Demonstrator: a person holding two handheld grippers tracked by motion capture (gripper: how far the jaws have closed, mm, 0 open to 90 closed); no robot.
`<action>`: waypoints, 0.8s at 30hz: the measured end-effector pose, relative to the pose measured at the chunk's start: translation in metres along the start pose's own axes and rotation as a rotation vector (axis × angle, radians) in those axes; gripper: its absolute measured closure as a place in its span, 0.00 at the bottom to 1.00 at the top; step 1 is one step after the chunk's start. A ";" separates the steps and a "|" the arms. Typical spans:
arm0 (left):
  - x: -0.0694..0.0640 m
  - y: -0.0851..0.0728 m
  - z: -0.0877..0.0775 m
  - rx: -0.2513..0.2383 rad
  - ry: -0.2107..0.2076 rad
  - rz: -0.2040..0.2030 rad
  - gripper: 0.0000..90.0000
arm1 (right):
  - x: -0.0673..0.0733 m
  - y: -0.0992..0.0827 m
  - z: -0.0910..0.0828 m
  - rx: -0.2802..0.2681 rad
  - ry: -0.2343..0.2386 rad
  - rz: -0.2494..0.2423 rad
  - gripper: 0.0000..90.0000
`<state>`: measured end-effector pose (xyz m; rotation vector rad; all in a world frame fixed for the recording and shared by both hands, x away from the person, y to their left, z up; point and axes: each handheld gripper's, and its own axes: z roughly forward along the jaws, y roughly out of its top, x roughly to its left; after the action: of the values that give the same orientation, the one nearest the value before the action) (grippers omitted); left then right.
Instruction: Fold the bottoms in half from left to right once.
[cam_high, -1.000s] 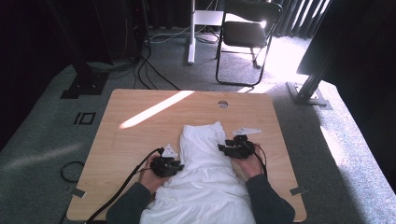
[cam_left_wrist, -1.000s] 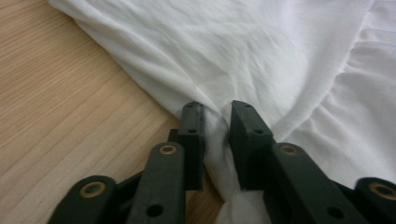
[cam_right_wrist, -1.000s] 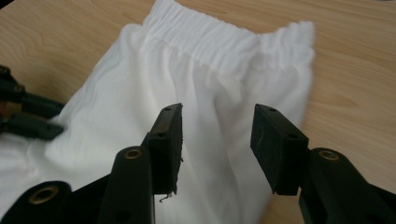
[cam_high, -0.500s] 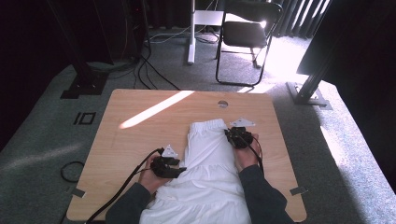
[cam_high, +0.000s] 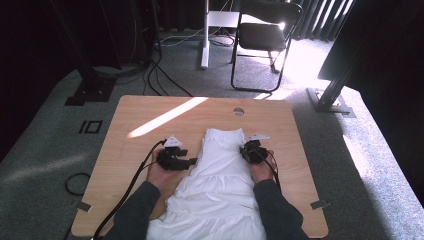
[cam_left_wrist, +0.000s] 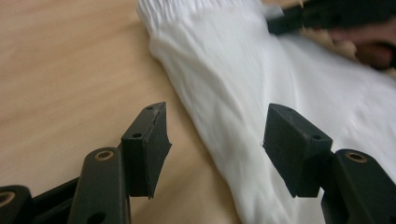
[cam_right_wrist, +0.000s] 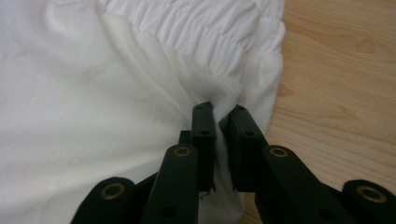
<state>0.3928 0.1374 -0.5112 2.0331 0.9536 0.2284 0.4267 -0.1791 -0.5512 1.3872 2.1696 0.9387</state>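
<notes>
A white garment (cam_high: 220, 172) with a gathered elastic waistband lies flat on the wooden table (cam_high: 150, 110), waistband away from the person. My left gripper (cam_high: 192, 161) hovers at the garment's left edge (cam_left_wrist: 243, 70). Its jaws have just been opening, and the gripper (cam_left_wrist: 215, 140) stands open with the cloth's edge below the gap, untouched by the pads. My right gripper (cam_high: 244, 150) sits at the garment's right side just below the waistband. Its jaws closed, then eased a little, and the gripper (cam_right_wrist: 220, 112) still pinches a fold of the white cloth (cam_right_wrist: 93, 93).
A round hole (cam_high: 238, 111) is in the table's far edge. A black chair (cam_high: 265, 35) and floor cables (cam_high: 160, 75) lie beyond the table. The left gripper's cable (cam_high: 125, 200) trails off the near left edge. Bare wood lies on both sides of the garment.
The left gripper let go of the garment's left edge, opened and lifted slightly. The right gripper moved down onto the cloth by the waistband and shut on a fold.
</notes>
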 end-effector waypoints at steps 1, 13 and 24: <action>0.002 0.004 0.006 0.000 0.011 -0.005 0.45 | 0.001 0.000 0.000 0.000 0.004 0.002 0.91; 0.012 0.001 0.063 0.058 -0.030 -0.049 0.45 | 0.008 -0.004 -0.001 -0.013 0.034 0.034 0.91; -0.019 -0.012 0.045 0.170 0.050 0.128 0.74 | 0.037 -0.020 -0.015 -0.016 0.081 0.014 0.91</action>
<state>0.3944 0.0999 -0.5443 2.2571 0.8994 0.2761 0.3888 -0.1560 -0.5544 1.3812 2.2088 1.0327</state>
